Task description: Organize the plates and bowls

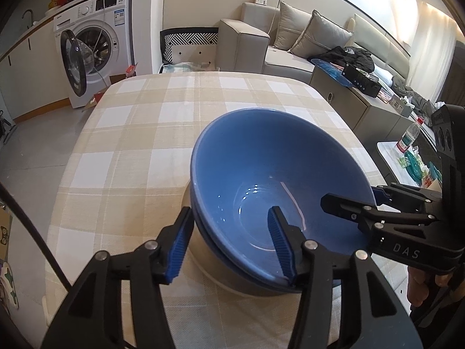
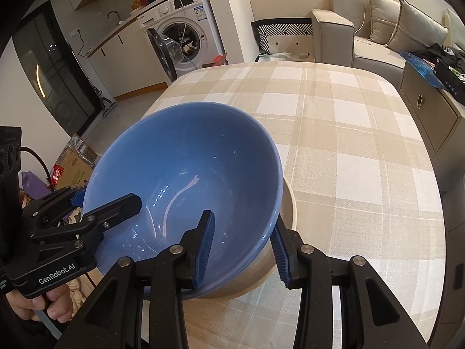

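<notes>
A blue bowl (image 1: 261, 168) (image 2: 186, 168) sits nested in a second blue bowl (image 1: 221, 258), and both rest in a beige bowl (image 2: 279, 247) on the checked tablecloth. My left gripper (image 1: 229, 244) is open and straddles the near left rim, one finger inside and one outside, pads apart from the wall. My right gripper (image 2: 242, 250) is open and straddles the near right rim the same way. Each gripper shows in the other's view, the right one (image 1: 351, 200) and the left one (image 2: 107, 206), with one finger over the rim.
The table (image 2: 334, 133) carries the beige checked cloth. A washing machine (image 1: 96, 46) with its door open stands beyond the far left corner. A sofa (image 1: 290, 43) and a low cabinet (image 1: 348, 99) with clutter lie to the right. A water bottle (image 1: 408, 136) stands on a side stand.
</notes>
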{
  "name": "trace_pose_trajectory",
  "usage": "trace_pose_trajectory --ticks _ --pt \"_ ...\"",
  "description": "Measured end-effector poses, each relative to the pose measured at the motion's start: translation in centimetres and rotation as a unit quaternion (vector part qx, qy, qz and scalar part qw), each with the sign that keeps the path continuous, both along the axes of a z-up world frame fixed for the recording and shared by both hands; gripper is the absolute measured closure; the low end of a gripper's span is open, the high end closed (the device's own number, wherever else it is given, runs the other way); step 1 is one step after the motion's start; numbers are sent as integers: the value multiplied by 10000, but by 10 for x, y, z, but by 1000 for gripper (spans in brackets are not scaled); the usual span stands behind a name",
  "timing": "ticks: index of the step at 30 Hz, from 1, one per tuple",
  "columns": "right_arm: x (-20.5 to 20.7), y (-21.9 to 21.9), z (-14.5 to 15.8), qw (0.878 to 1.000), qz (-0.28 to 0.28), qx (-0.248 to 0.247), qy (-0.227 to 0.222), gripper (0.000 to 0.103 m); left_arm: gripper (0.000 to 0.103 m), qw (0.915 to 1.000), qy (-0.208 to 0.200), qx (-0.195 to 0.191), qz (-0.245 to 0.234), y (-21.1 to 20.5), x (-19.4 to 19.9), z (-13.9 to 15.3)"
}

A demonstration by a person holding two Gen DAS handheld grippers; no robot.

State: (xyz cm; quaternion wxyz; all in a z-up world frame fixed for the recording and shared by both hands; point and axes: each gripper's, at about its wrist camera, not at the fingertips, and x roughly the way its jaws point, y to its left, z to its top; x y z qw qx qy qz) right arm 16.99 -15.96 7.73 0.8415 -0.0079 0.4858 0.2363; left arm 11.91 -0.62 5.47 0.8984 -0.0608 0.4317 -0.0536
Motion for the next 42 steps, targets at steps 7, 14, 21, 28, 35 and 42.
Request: trace_pose_trajectory --ticks 7,14,21,28,35,42 --pt "-2 -5 7 9997 -48 176 -135 31 24 9998 -105 -127 108 8 -1 4" --pt "-1 -11 17 9992 -147 287 -242 16 6 9989 -313 -340 43 15 -5 9" --pt "-4 -12 18 9988 -122 344 -313 4 0 9978 -584 -305 40 19 -9 14" --pt "-12 -16 24 9969 -49 466 -627 1 0 9950 -933 -331 91 27 -19 19" --pt "-29 -21 28 9911 29 550 -1213 1 0 9914 -1294 -150 81 32 -35 21" --pt "-50 -31 32 9812 95 843 -1735 0 0 9866 -1617 102 170 37 -55 19"
